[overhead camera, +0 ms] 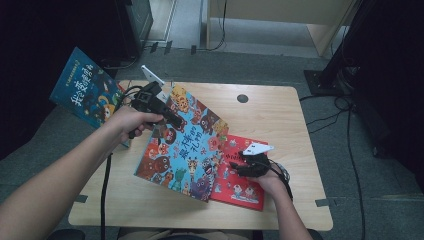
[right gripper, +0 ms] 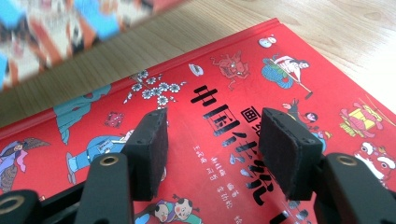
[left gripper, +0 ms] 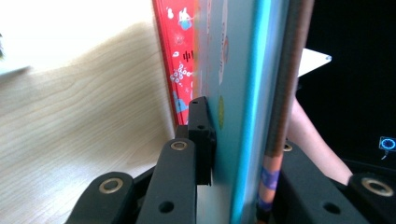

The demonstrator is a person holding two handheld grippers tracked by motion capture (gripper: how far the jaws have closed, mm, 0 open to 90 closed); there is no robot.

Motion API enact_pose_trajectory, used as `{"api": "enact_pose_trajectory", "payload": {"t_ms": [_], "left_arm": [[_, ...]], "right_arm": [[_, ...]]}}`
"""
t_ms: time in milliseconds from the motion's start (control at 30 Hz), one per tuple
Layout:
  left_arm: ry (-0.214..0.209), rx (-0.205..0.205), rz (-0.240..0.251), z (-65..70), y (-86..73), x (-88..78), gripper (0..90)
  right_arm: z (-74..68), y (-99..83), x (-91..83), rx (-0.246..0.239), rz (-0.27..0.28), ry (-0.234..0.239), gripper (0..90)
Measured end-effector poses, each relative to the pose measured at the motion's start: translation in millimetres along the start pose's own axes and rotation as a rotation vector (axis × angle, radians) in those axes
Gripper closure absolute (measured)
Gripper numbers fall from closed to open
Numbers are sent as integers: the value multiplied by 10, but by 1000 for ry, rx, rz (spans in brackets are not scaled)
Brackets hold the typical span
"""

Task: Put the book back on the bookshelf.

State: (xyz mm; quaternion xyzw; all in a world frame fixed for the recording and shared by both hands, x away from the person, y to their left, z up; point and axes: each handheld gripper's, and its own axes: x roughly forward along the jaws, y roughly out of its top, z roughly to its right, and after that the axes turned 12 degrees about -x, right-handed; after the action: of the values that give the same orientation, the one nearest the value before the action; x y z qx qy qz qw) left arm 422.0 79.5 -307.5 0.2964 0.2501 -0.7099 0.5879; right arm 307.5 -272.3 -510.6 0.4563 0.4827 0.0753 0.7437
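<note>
- The bench (overhead camera: 280, 115) is a light wooden top. Two picture books are over it and a third, the dark blue book (overhead camera: 86, 91), sits off its far left corner.
- The blue book (overhead camera: 185, 145) is the thing in hand. It is tilted, its far left edge lifted off the bench and its near right edge low, overlapping the left side of the red book (overhead camera: 239, 176).
- The red book lies flat on the bench, near right, with its cover up.
- The left gripper (overhead camera: 172, 117) pinches the blue book at its raised far left edge. In the left gripper view one pad (left gripper: 201, 135) presses flat on the cover, and the other jaw sits behind the book's back.
- The right gripper (overhead camera: 248, 161) hangs just above the red book with its jaws spread. In the right gripper view both pads (right gripper: 152, 151) stand apart over the cover and nothing is between them.
- Step in hand, judging from this: the blue book is being lifted off the red one, with the right gripper free of either book.
- The next move likely calls for a firm pinch on the thin edge, raising the low corner clear of the red book so it does not drag, then carrying the blue book aside.
</note>
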Motion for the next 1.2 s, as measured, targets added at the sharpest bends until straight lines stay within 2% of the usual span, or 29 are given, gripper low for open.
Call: {"api": "enact_pose_trajectory", "payload": {"t_ms": [233,700,1067,1200], "left_arm": [[4,8,14,35,1,-202,805],[30,12,52,72,-32,-600,802],[7,-7,76,-50,-88,-863,800],[14,-5,80,-64,-111,-935,802]], "right_arm": [[-28,-22,34,-20,27,-5,329],[-33,-27,37,-20,33,-7,326],[-33,-31,37,-20,35,-6,326],[-30,-34,36,-22,36,-3,325]]}}
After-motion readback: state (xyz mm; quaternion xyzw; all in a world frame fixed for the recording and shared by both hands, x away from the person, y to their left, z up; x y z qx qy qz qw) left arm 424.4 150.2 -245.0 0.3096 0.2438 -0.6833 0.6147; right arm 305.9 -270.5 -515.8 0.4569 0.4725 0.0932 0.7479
